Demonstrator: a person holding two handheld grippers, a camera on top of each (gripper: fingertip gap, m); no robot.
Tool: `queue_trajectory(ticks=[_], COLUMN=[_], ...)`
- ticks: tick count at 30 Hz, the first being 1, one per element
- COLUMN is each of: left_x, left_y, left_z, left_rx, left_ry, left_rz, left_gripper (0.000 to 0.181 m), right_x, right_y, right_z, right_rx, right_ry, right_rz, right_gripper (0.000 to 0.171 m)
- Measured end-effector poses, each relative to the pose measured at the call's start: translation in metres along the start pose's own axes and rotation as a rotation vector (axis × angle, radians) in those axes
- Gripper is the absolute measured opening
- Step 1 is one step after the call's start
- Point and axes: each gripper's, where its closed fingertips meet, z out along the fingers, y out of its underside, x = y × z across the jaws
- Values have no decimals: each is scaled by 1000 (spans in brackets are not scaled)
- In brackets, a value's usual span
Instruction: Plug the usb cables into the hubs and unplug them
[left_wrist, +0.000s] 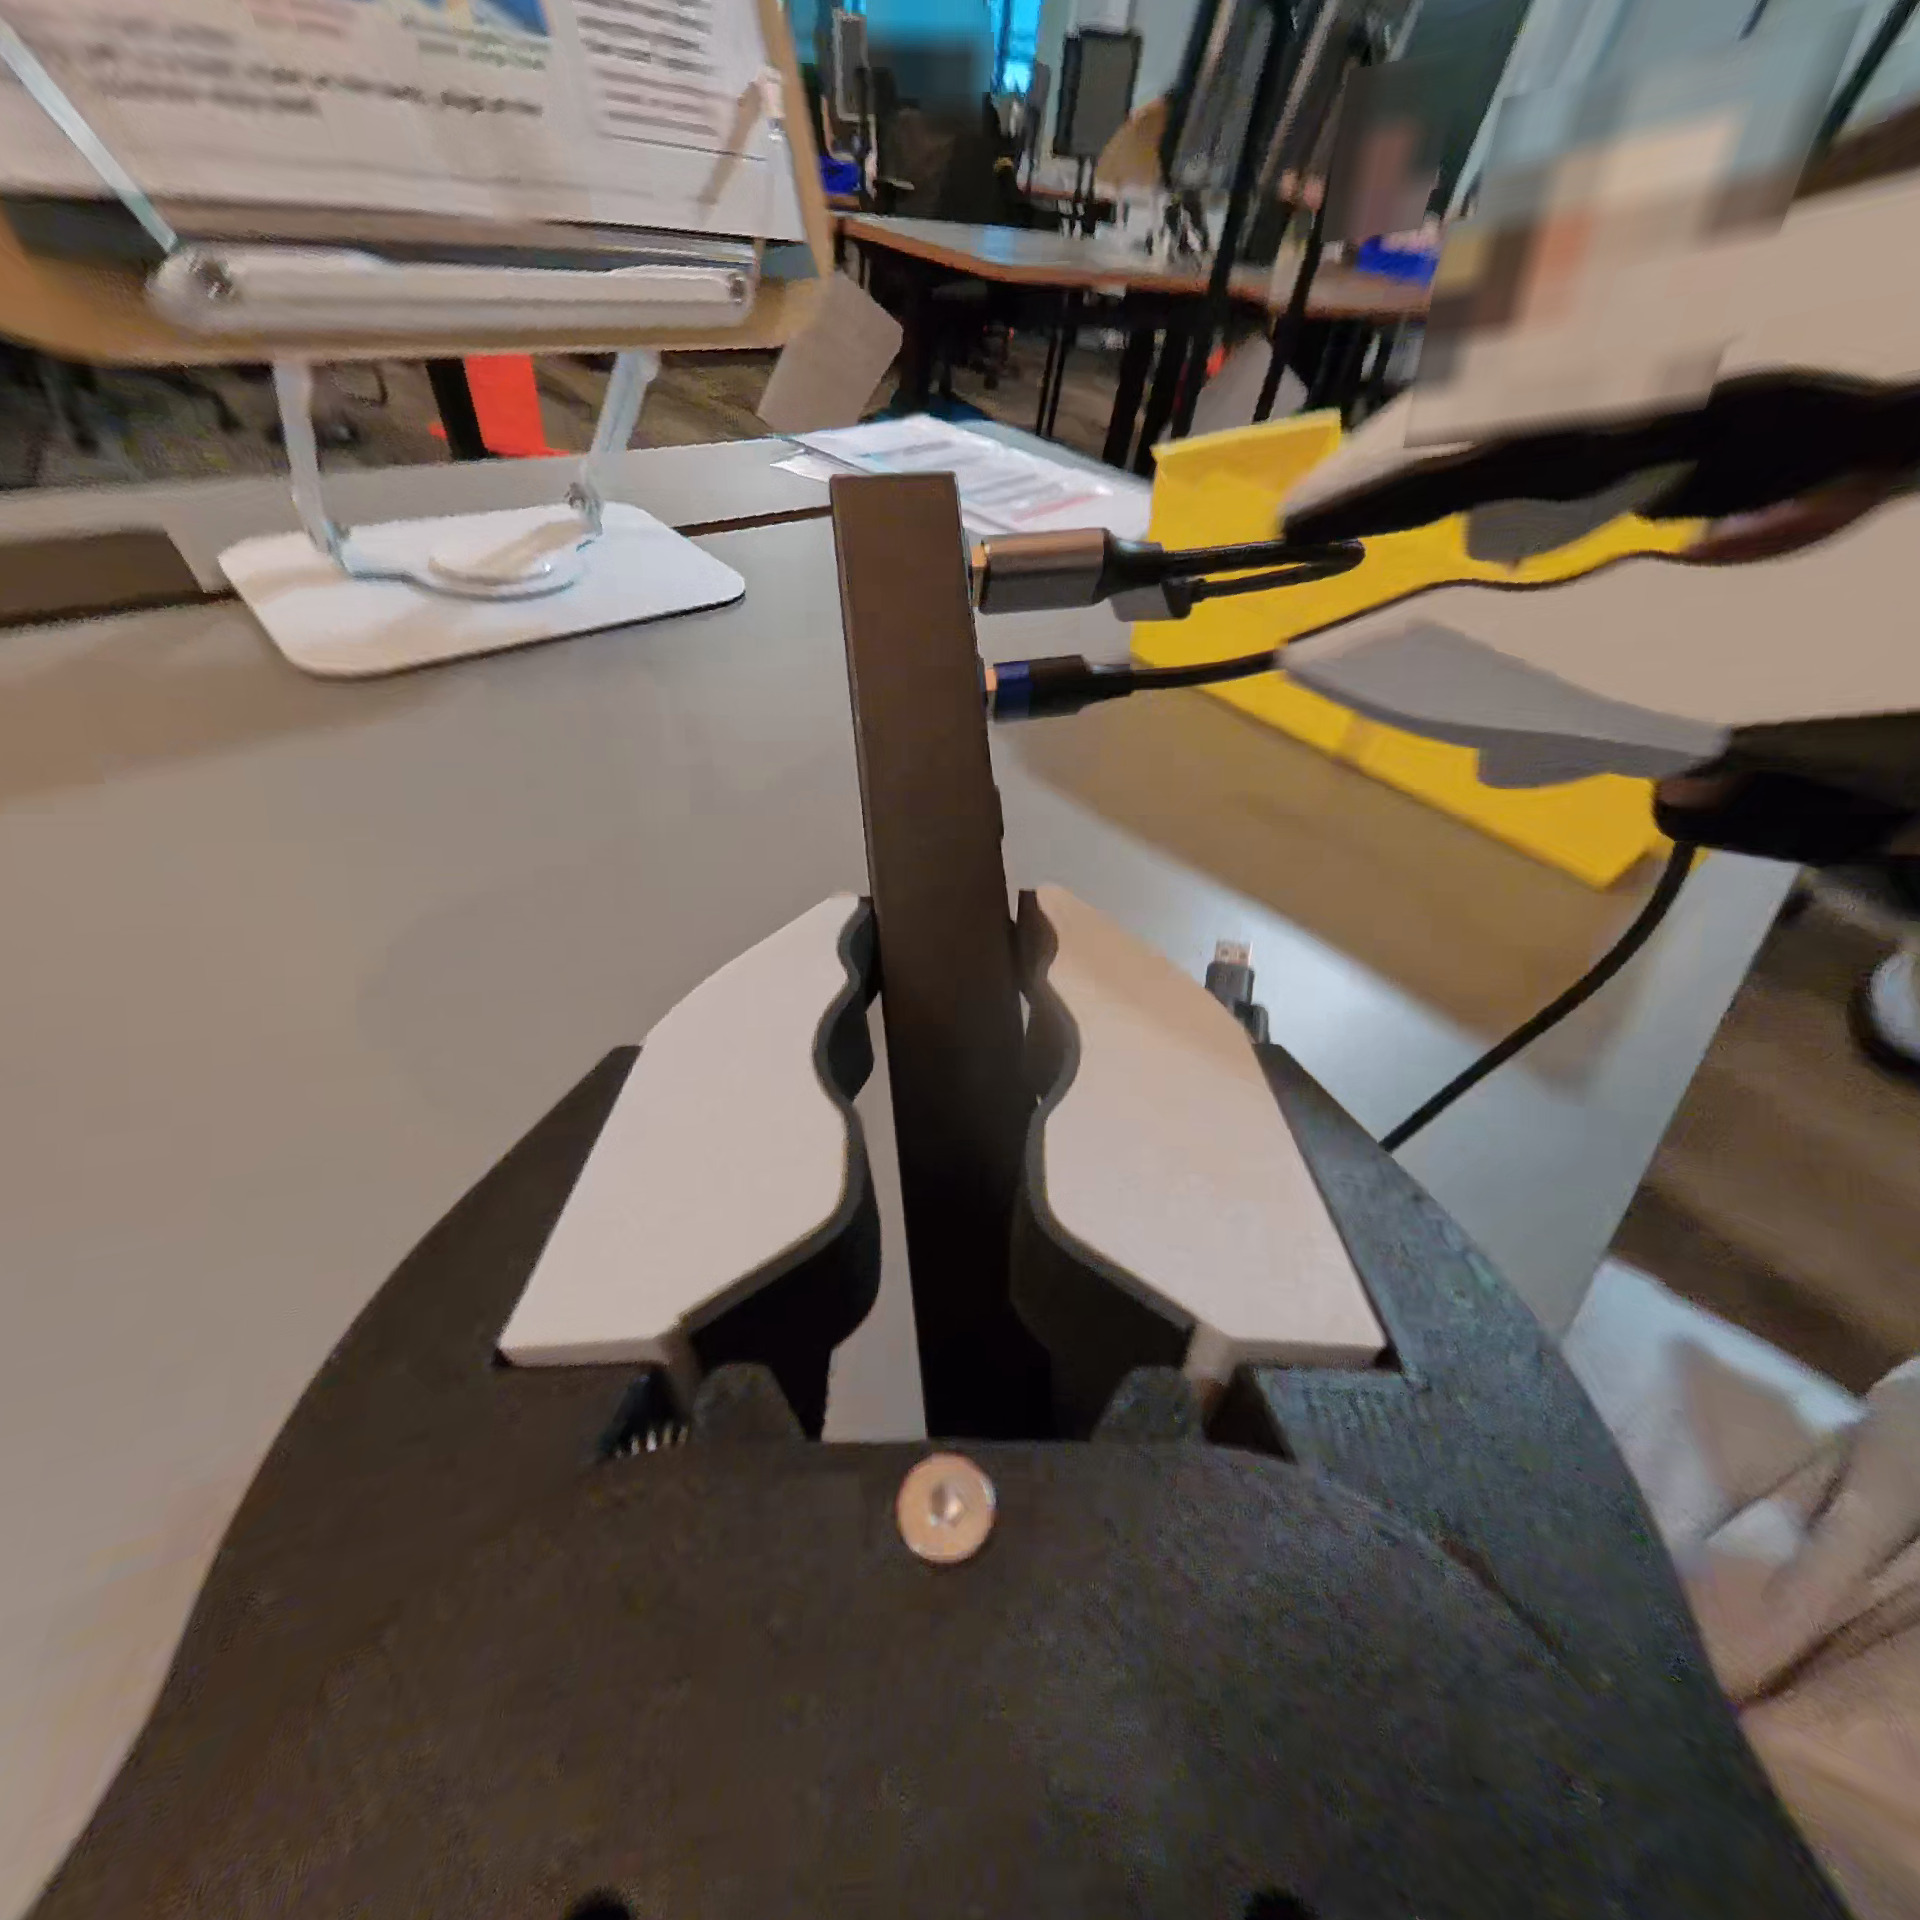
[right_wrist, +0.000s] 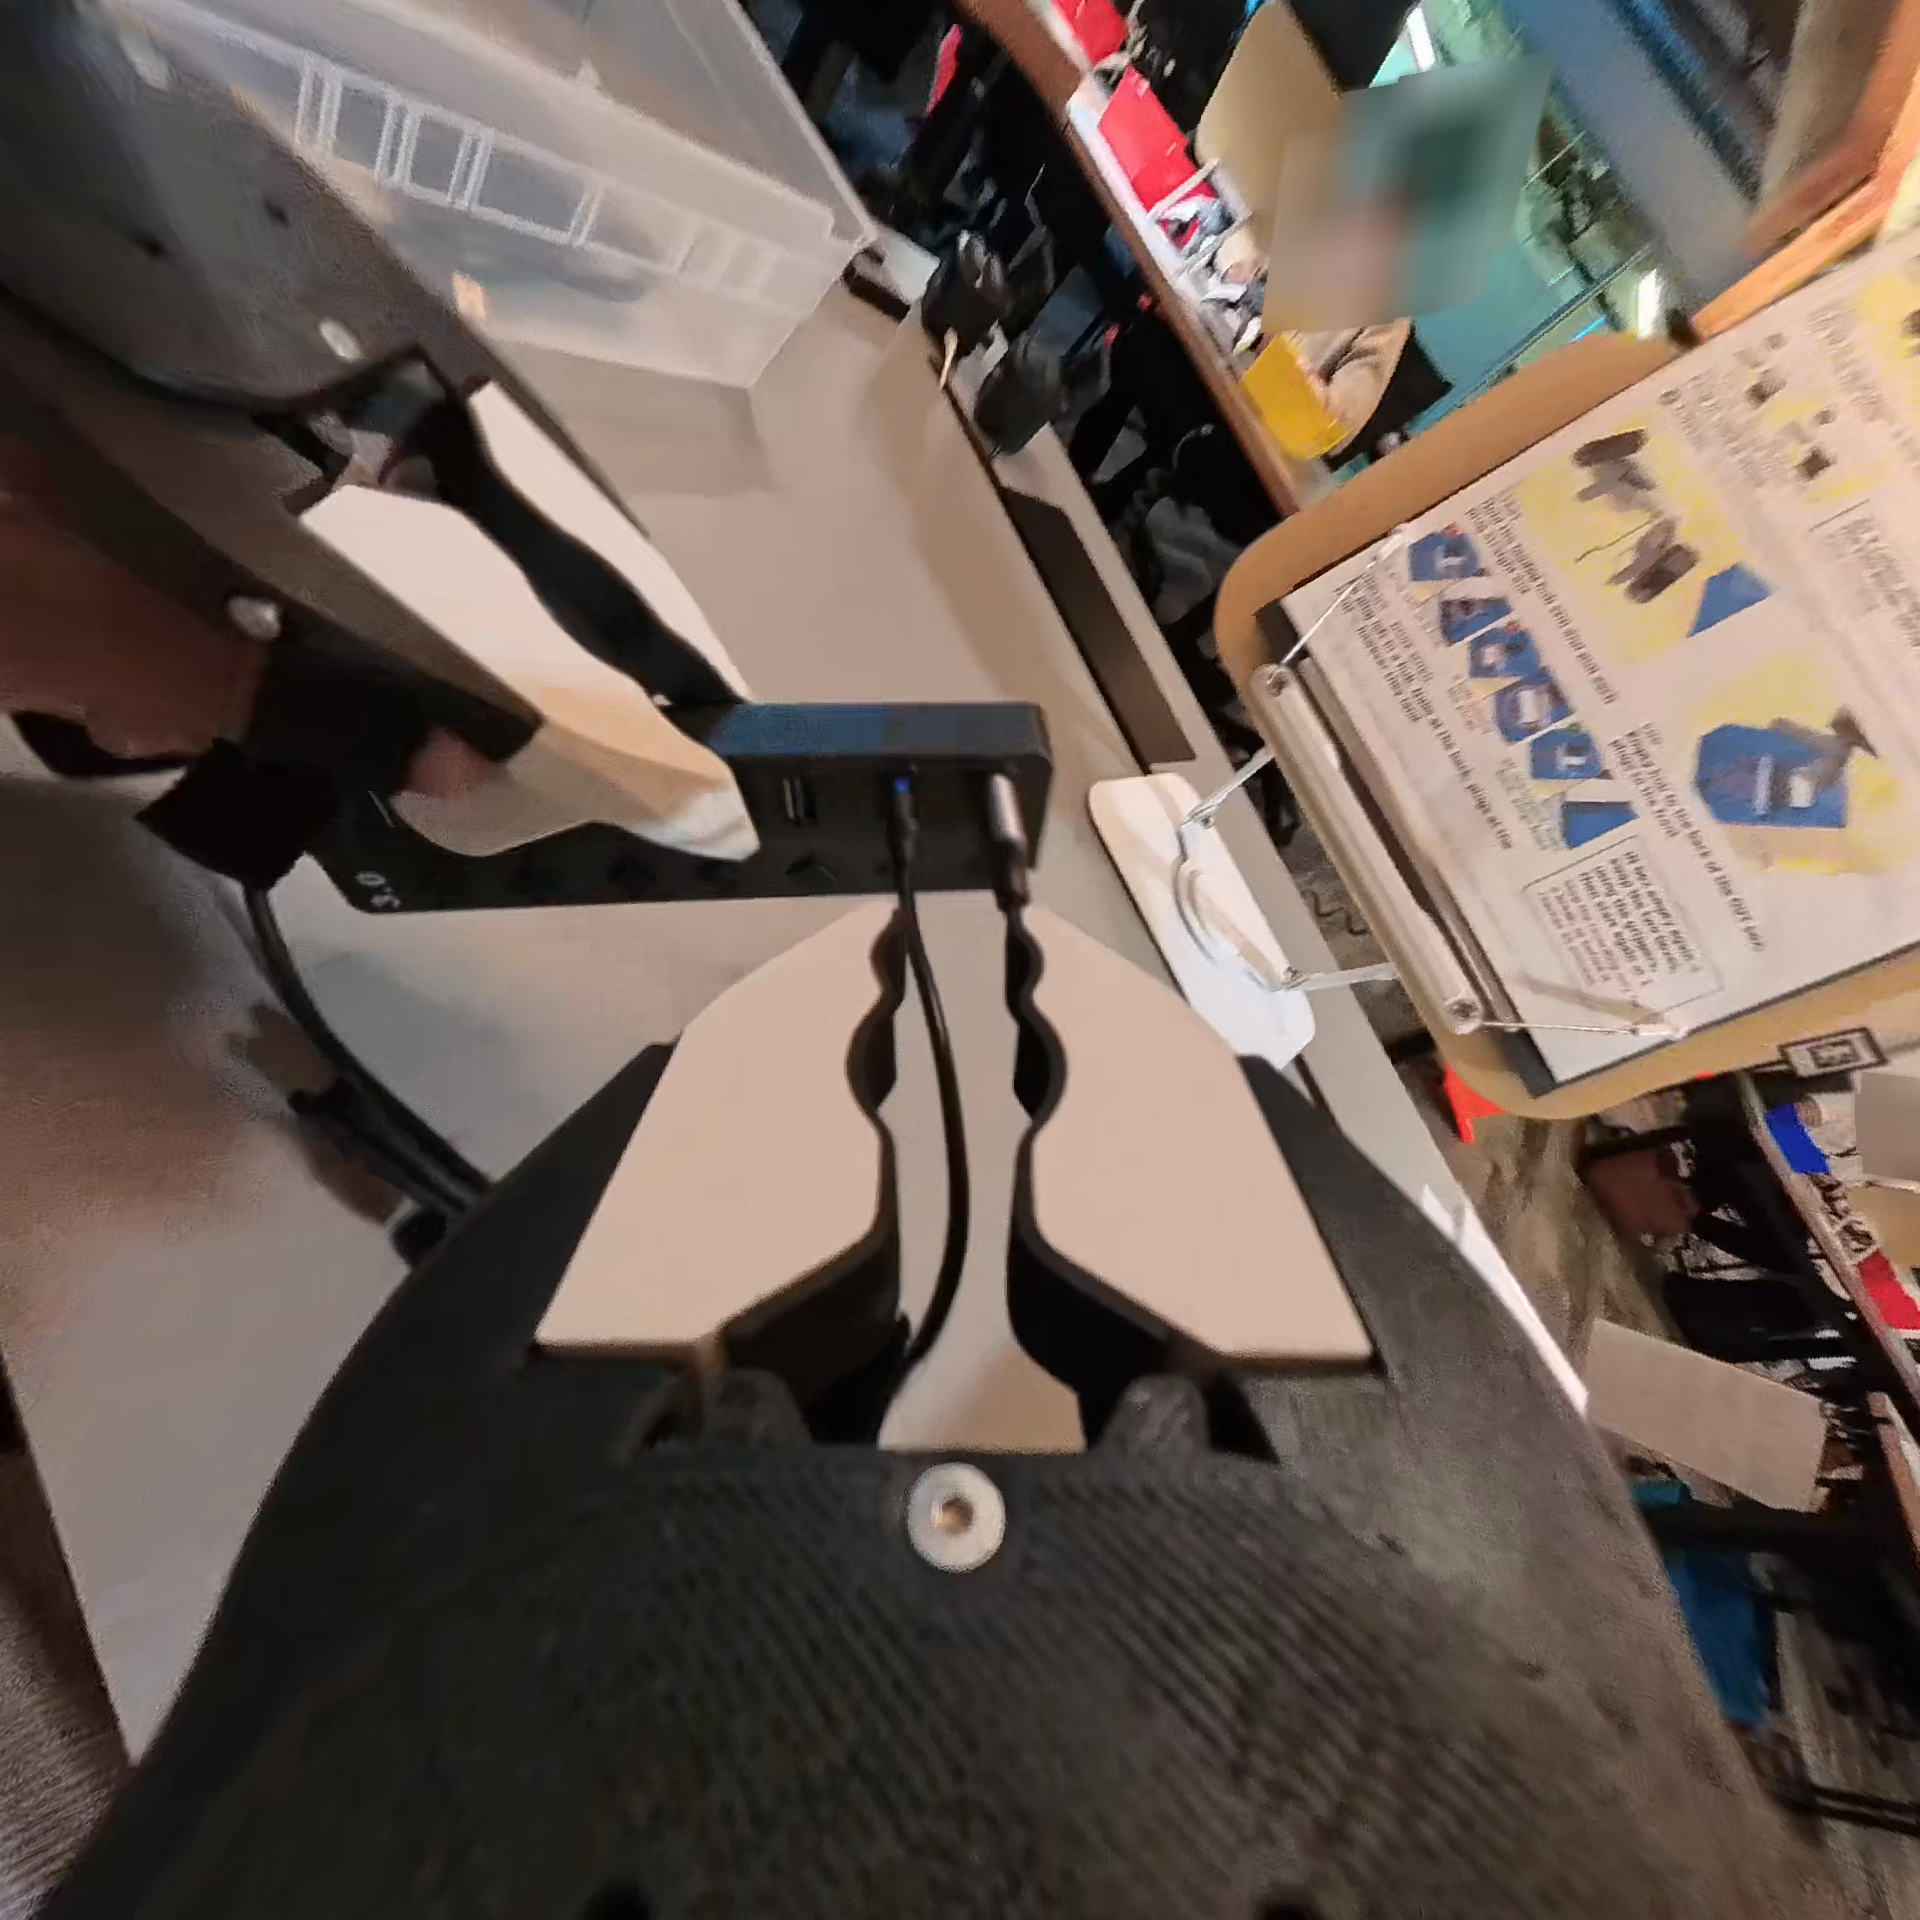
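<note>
Clamping the black hub (left_wrist: 925, 790) in my left gripper (left_wrist: 940, 997), I keep my right gripper (right_wrist: 951, 997) half open, empty, squarely straddling the silver plug (right_wrist: 1006, 831).

I count one black hub (right_wrist: 883, 800) with two plugs in it: one silver (left_wrist: 1049, 569), one blue-ringed (left_wrist: 1039, 686). One loose plug (left_wrist: 1234, 982) lies near on the table. My two grippers (left_wrist: 940, 997) (right_wrist: 951, 1023), one yellow bin (left_wrist: 1382, 665), one document stand (left_wrist: 457, 301).
</note>
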Motion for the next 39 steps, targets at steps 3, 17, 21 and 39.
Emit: queue_trajectory(ticks=[3, 17, 21, 39], left_x=[-23, -57, -45, -8], left_y=[-1, 0, -4, -13], left_z=[-5, -17, -14, -7], left_rx=[62, 245, 247, 308], left_ry=[32, 196, 270, 541], left_rz=[-244, -776, -769, -959], left_gripper=[27, 26, 26, 26], right_x=[12, 1, -17, -97], right_y=[-8, 39, 43, 7], right_z=[-7, 19, 27, 31], right_rx=[87, 214, 246, 241], right_ry=[-4, -313, -456, -863], right_rz=[110, 796, 967, 1172], right_gripper=[22, 22, 29, 30])
